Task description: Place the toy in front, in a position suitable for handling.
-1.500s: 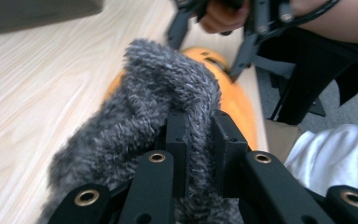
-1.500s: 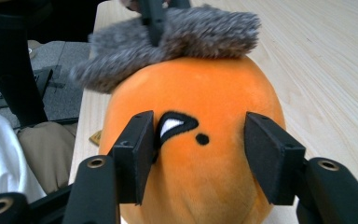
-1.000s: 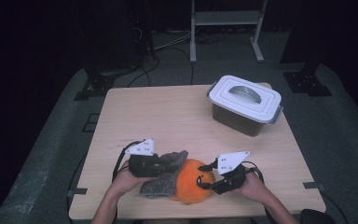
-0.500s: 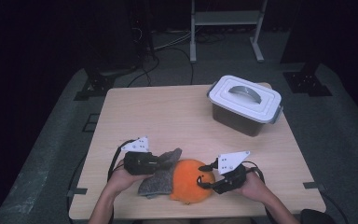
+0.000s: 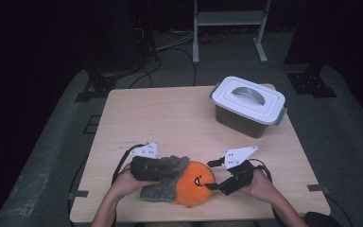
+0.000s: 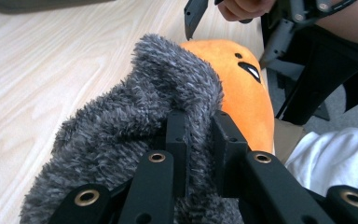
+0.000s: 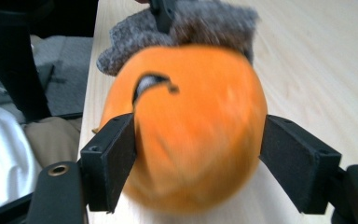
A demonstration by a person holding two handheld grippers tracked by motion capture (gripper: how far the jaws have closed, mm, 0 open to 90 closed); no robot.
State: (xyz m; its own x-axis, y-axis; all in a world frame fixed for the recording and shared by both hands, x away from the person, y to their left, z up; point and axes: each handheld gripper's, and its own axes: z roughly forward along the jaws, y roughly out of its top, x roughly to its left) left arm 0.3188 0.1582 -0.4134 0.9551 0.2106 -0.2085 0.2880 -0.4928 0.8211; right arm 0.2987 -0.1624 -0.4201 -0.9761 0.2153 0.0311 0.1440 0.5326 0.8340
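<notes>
Near the front edge of the worktop (image 5: 137, 118), an orange plush toy (image 5: 196, 182) with a grey furry part (image 5: 163, 177) is lying between the two hands. The grey furry part is pinched tightly in the closed jaws of the left hand-held gripper (image 6: 198, 140), while the jaws of the right hand-held gripper (image 7: 198, 163) have just been opened wide, the orange body being flanked on both sides without being gripped. Farther back, at the right, a lidded container (image 5: 248, 106) is seen standing.
</notes>
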